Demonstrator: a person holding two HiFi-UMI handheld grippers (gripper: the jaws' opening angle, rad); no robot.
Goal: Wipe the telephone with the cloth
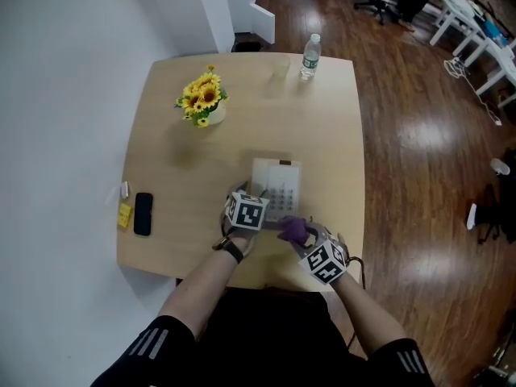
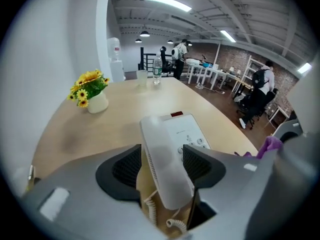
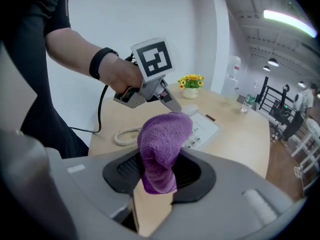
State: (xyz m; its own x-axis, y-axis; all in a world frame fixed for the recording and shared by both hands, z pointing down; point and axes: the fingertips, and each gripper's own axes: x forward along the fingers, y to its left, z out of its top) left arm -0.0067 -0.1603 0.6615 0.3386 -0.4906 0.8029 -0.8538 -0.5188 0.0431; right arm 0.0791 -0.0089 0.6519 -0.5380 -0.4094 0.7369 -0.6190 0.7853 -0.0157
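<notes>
Holding the handset [image 2: 165, 169] in the left gripper [image 2: 161, 173] jaws, over the phone [image 1: 276, 189] near the desk [image 1: 177, 151] edge. Cloth [image 3: 162, 149] pinched in the right gripper [image 3: 159, 171] jaws, close by. Could slip out, being smooth, or pull the cord [image 3: 125, 135] and drag the phone.

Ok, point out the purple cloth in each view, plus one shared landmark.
Head view: purple cloth near the table's front edge, by the telephone's near end.
Left gripper view: purple cloth at the far right edge.
Right gripper view: purple cloth at centre, clamped between the fingers.
Shared landmark: the sunflowers.
</notes>
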